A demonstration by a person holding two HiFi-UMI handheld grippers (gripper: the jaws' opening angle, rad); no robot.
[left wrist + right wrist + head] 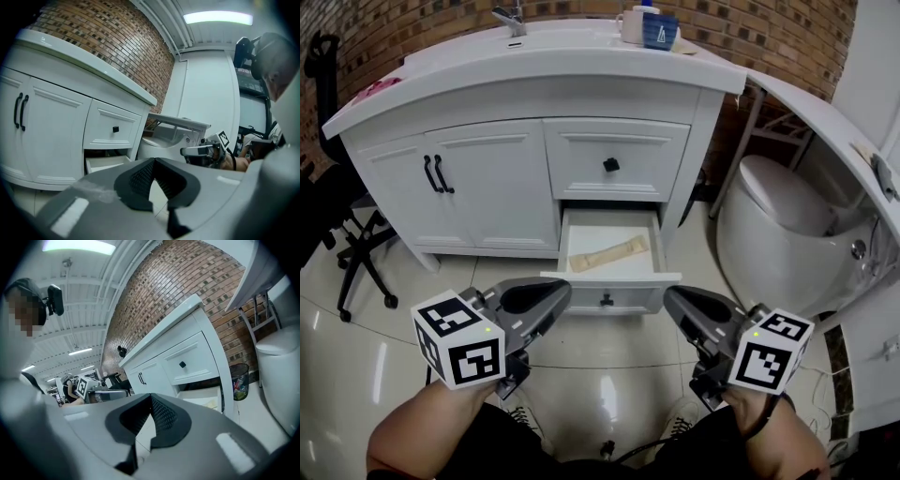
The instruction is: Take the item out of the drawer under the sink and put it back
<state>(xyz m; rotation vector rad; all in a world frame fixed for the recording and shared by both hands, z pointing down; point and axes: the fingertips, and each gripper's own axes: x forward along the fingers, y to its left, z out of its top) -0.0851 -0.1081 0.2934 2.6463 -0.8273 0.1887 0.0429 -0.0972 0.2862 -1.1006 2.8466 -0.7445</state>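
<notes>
1. The tan bar-shaped item (609, 254) lies in the open bottom drawer (566, 246) of the white vanity (487, 187). It is farther off than both tools and apart from them, with the left gripper (561, 290) near and to its left and the right gripper (671, 296) near and to its right.
2. Both grippers have their jaws closed together on nothing.
3. Inside the drawer the item rests slantwise on the white bottom, its left end nearer the drawer front.
4. A white mug (630, 25) stands far off on the countertop, but I can't see what's in it.
5. The item is long, slim and pale, like light wood.
</notes>
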